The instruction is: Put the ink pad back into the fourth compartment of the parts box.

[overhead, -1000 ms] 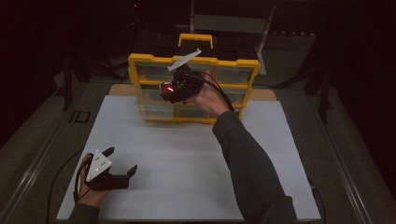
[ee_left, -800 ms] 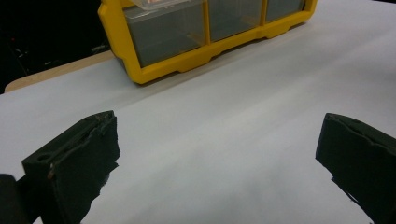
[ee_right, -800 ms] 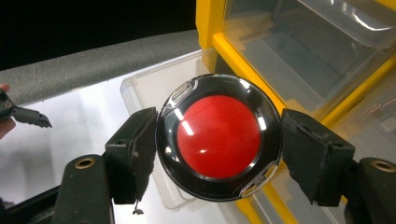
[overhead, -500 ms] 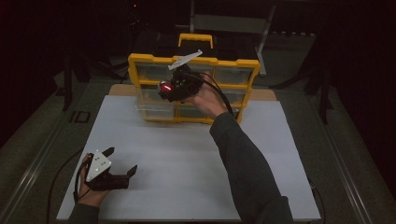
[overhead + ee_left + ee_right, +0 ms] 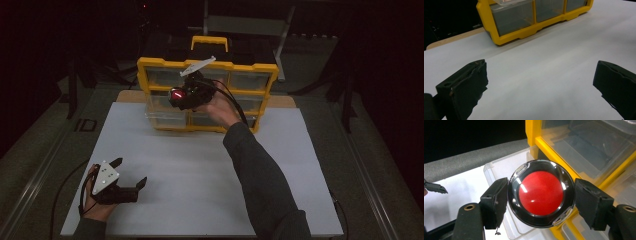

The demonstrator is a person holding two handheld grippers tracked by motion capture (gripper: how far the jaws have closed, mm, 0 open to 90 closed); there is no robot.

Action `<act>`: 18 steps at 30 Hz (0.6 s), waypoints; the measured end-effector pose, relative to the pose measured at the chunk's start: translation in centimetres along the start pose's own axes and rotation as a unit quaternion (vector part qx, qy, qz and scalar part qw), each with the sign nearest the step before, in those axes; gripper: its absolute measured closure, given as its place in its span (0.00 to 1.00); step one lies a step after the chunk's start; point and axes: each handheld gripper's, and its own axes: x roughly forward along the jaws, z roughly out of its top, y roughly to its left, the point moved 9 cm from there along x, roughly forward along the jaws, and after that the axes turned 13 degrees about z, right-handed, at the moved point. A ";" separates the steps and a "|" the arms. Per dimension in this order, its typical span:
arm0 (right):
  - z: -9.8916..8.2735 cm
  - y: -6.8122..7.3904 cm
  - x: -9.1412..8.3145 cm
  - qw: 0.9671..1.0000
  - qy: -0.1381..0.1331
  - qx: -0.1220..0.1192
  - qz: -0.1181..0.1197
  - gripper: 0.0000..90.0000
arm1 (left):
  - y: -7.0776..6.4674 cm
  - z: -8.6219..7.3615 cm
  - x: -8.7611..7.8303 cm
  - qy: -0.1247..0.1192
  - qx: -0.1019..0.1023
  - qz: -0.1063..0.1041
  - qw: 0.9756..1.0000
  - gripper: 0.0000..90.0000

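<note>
Right tongs (image 5: 541, 202) clamp a round red disc with chrome rim (image 5: 541, 197), glossy, at frame centre of the right gripper view, over a pulled-out clear drawer (image 5: 165, 114) of the yellow organizer (image 5: 207, 95), drop-off likely left; left tongs (image 5: 541, 85) wide, empty, lower left on tabletop (image 5: 200, 170).

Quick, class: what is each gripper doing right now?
Left gripper: open, holding nothing.
Right gripper: shut on the round red disc with a chrome rim.
</note>
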 end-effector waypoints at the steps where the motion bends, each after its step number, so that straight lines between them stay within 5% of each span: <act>1: 0.0 0.0 0.1 1.000 -0.002 0.001 0.002 0.33 | 0.0 0.0 0.0 0.000 0.000 0.000 1.000 0.00; 18: -0.3 -0.1 1.0 1.000 -0.009 0.011 0.009 0.33 | 0.0 0.0 0.0 0.001 0.002 0.000 1.000 0.00</act>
